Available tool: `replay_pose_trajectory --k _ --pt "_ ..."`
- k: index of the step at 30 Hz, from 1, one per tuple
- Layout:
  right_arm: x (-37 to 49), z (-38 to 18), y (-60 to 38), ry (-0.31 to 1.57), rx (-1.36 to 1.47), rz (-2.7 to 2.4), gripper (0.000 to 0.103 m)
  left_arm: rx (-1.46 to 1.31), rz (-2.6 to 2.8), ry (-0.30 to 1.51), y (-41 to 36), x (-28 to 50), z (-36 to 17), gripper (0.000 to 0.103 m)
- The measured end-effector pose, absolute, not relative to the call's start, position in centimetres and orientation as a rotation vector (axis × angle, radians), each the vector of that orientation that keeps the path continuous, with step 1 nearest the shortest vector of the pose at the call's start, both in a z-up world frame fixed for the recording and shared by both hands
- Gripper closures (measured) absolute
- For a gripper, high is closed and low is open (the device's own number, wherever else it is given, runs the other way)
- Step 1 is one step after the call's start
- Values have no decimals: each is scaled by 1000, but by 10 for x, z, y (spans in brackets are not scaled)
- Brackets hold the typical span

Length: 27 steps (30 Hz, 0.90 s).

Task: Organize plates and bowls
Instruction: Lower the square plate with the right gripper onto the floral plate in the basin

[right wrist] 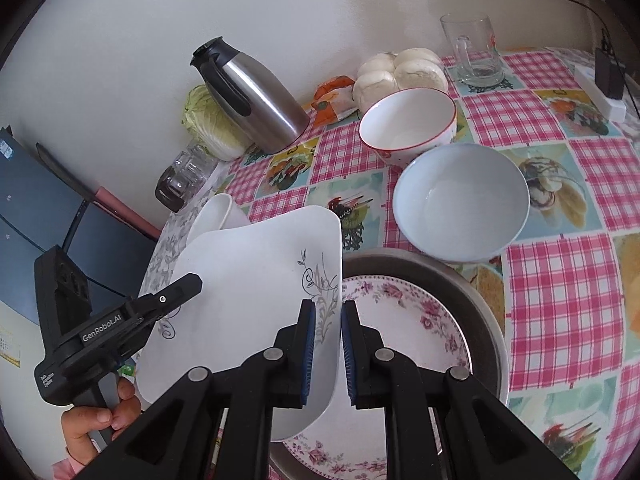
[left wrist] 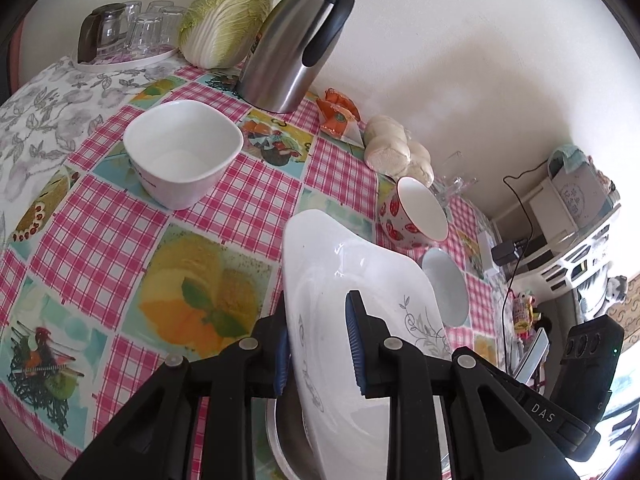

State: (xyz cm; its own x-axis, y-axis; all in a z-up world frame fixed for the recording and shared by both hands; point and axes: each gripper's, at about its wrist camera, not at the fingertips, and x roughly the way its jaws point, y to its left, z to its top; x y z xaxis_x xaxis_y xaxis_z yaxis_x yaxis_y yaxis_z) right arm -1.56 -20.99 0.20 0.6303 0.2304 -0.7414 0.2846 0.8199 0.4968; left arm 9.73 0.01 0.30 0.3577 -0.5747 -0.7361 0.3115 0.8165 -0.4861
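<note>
A white square plate (left wrist: 352, 280) with a grey vine print hangs tilted above the table, gripped on two sides. My left gripper (left wrist: 320, 348) is shut on its near rim, one pad on each face. My right gripper (right wrist: 327, 352) is shut on the plate's (right wrist: 248, 288) right edge, while the left gripper (right wrist: 178, 294) clamps the far left edge. Under it, a pink floral plate (right wrist: 404, 320) lies in a metal basin (right wrist: 476, 300). On the table stand a white square bowl (left wrist: 182, 152), a strawberry bowl (right wrist: 406, 124) and a pale blue bowl (right wrist: 460, 204).
A steel thermos jug (left wrist: 296, 40), a cabbage (left wrist: 226, 16) and a tray of upturned glasses (left wrist: 132, 28) line the wall. Steamed buns (right wrist: 400, 70), an orange packet (right wrist: 332, 100) and a glass mug (right wrist: 474, 50) stand behind the bowls. A power strip (right wrist: 600, 92) lies at the right edge.
</note>
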Motion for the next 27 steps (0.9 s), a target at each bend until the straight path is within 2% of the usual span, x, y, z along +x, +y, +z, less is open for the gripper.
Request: replay_pose_trajectory --k 10,27 --pt "-68 -28 -222 797 835 -56 89 -194 -621 1124 -17 83 -15 78" --pt "-99 -53 -251 808 905 -132 89 -2 -656 1207 -62 67 -43 78"
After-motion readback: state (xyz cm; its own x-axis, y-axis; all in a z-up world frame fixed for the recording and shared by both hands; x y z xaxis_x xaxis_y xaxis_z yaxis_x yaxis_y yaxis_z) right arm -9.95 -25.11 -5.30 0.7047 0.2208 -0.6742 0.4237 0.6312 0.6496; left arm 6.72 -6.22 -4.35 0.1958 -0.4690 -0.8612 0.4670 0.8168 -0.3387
